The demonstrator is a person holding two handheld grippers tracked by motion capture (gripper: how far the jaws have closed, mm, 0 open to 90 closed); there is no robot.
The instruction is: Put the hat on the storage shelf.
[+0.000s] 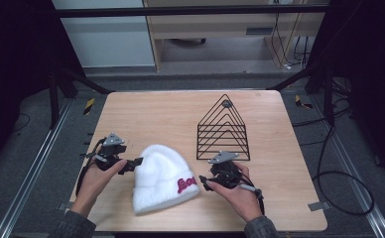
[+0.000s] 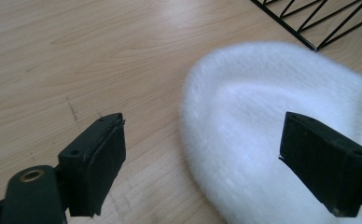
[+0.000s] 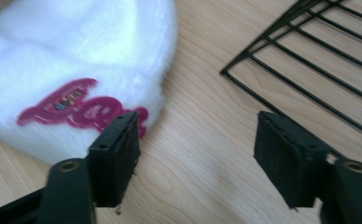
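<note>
A white fluffy beanie (image 1: 161, 177) is lying flat on the wooden table (image 1: 180, 111), between the two tongs. The left gripper (image 1: 131, 164) is hovering just beside the rounded crown side of the hat, and its jaws are standing spread wide with nothing between them. In the left gripper view one jaw is over bare wood and the other is over the white fabric. The right gripper (image 1: 205, 182) is waiting just beside the folded cuff, near the pink embroidered lettering (image 3: 79, 108); its jaws are also standing apart and are holding nothing.

The beanie is looking very soft and light, so I think it is going to collapse and fold when lifted, not keep its shape. It is not fragile and its fuzzy surface should not slip. The thick cuff by the right tongs seems the best place to pinch, with the crown edge for the left ones.

A black wire rack (image 1: 223, 130) of triangular frames is standing beyond the right gripper, near it. The table is smooth, pale wood. Around it the room is dim, with a grey floor, cables (image 1: 339, 173) and dark metal frames.
</note>
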